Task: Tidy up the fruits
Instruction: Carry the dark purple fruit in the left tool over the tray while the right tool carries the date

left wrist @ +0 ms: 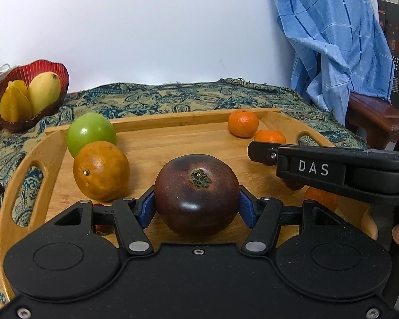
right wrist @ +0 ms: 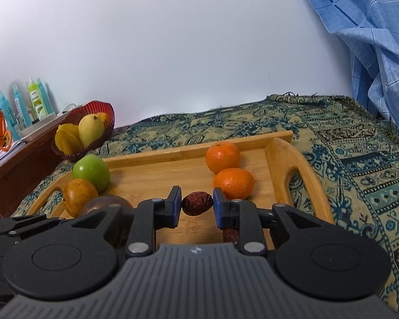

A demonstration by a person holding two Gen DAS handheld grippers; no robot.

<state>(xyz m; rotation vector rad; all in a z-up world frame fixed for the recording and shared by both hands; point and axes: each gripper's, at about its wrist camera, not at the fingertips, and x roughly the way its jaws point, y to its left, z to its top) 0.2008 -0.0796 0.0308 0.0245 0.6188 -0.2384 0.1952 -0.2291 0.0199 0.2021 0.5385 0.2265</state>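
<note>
My left gripper point(left wrist: 196, 208) is shut on a dark purple round fruit point(left wrist: 196, 186) with a green calyx, its blue pads pressing both sides low over the wooden tray point(left wrist: 173, 123). In the right wrist view my right gripper point(right wrist: 196, 204) is shut on a small wrinkled red date point(right wrist: 196, 202) just above the tray point(right wrist: 151, 170). A second date point(right wrist: 229, 235) lies under its right finger. In the left wrist view the right gripper point(left wrist: 260, 152) comes in from the right. A green apple point(left wrist: 90, 133) and a brownish orange point(left wrist: 101, 171) sit at the tray's left, two mandarins point(left wrist: 243, 123) at its far right.
A red basket point(left wrist: 44, 65) holding a mango and a starfruit stands beyond the tray's left end on the patterned cloth point(left wrist: 173, 98). A blue checked cloth point(left wrist: 332, 40) hangs over a wooden seat point(left wrist: 377, 119) at the right. Bottles point(right wrist: 37, 101) stand on a side shelf.
</note>
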